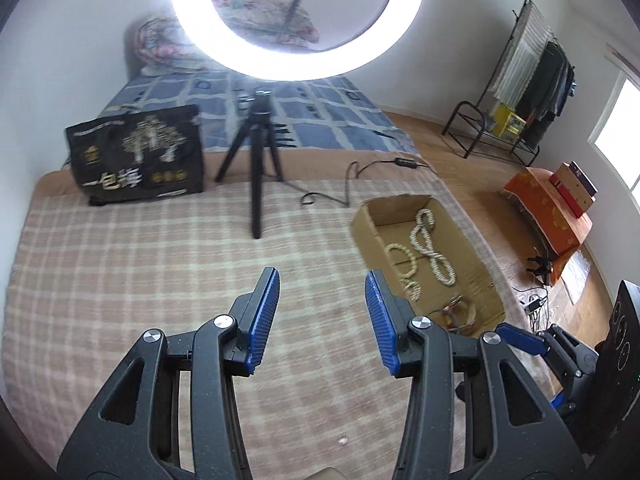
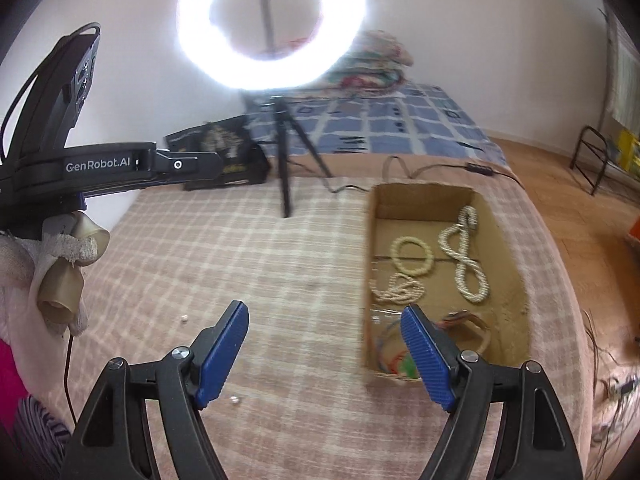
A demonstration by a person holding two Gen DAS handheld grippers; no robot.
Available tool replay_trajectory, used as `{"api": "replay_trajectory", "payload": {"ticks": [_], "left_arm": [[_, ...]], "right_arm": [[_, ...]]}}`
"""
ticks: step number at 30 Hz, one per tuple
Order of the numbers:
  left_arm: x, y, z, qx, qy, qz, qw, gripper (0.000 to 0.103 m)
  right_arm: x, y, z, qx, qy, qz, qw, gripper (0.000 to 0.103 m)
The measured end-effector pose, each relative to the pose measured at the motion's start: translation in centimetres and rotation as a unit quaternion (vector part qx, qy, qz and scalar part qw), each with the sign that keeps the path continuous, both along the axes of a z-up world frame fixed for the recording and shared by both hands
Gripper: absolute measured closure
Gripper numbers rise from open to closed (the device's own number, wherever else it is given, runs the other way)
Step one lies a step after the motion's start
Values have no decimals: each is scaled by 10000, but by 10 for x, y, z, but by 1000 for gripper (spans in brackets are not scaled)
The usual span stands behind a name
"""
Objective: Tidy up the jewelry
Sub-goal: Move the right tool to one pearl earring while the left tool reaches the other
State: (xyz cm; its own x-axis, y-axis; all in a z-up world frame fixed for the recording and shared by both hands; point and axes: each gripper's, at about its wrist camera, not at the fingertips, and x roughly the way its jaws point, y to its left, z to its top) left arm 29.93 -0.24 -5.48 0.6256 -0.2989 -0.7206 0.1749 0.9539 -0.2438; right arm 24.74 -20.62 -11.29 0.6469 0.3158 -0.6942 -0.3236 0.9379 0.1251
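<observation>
An open cardboard box (image 1: 362, 232) (image 2: 370, 240) lies on the checked bed cover. Inside it are a long pearl necklace in a figure eight (image 1: 434, 248) (image 2: 466, 256), a round bead bracelet (image 2: 412, 256), a coiled bead strand (image 2: 396, 288) and coloured bangles (image 2: 476, 328) near its front end. My left gripper (image 1: 322, 276) is open and empty above the cover, left of the box. My right gripper (image 2: 326, 312) is open and empty just before the box's near left corner. Tiny loose beads (image 2: 234, 400) (image 1: 343, 441) lie on the cover.
A ring light on a black tripod (image 1: 258, 160) (image 2: 286, 160) stands on the bed behind, its cable (image 1: 348, 188) running past the box. A black printed bag (image 1: 136, 156) lies at the back left. The left gripper's body (image 2: 80, 164) shows at the left.
</observation>
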Motion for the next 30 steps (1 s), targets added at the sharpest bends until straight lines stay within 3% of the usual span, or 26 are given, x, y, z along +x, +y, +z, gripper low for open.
{"api": "replay_trajectory", "payload": {"ticks": [5, 11, 21, 27, 30], "left_arm": [[-24, 42, -7, 73, 81, 251, 9996, 58], [-46, 72, -32, 160, 375, 429, 9982, 58], [-67, 83, -82, -115, 843, 568, 9948, 58], [-65, 74, -109, 34, 1019, 454, 9938, 58], [-60, 73, -122, 82, 1139, 422, 9926, 58]], "right_arm": [[-13, 21, -11, -150, 2, 365, 9992, 23], [-27, 37, -33, -206, 319, 578, 9976, 24], [-46, 66, -79, -264, 881, 845, 9922, 47], [-46, 72, -101, -270, 1193, 943, 9880, 62], [-42, 73, -107, -237, 1294, 939, 9869, 64]]}}
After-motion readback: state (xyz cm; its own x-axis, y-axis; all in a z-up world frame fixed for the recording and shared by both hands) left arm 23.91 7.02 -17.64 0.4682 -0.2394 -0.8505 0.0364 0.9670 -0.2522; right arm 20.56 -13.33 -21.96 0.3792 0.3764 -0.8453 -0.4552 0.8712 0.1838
